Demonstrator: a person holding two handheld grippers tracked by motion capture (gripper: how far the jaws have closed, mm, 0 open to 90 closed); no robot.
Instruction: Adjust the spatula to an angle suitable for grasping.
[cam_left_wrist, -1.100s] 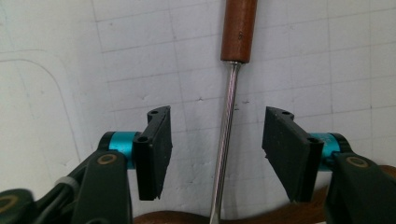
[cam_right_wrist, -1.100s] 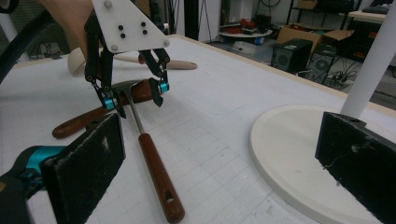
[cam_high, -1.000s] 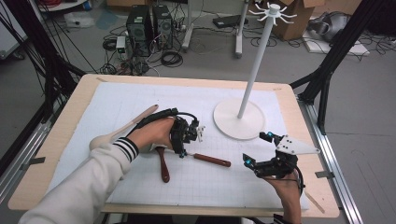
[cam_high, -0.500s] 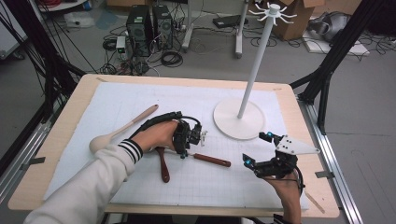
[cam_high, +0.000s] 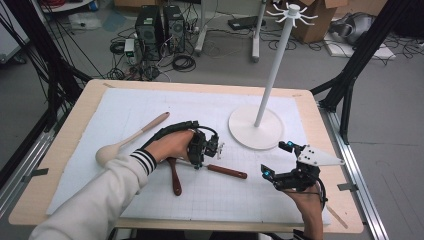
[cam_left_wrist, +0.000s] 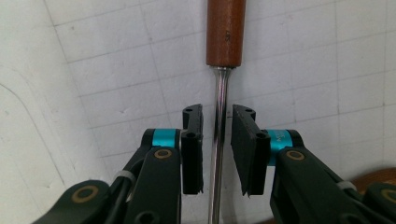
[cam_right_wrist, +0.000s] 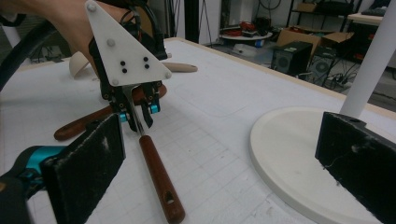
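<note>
Left gripper (cam_left_wrist: 217, 140) had just been closing, its pads straddling the steel shank of a wooden-handled utensil (cam_high: 227, 171) lying on the white mat (cam_high: 300, 115); contact seemingly not yet made. Right gripper (cam_high: 282, 160) hovered wide open, holding nothing, near the stand base (cam_high: 240, 125). Grasping step; next calls for closing fully, then lifting.

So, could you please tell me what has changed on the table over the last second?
The left hand-held gripper has just been closing its jaws around the metal shank of the wooden-handled utensil, with a small gap left on either side. It shifted only slightly. The right hand-held gripper, wooden spoon and white stand stayed put.
</note>
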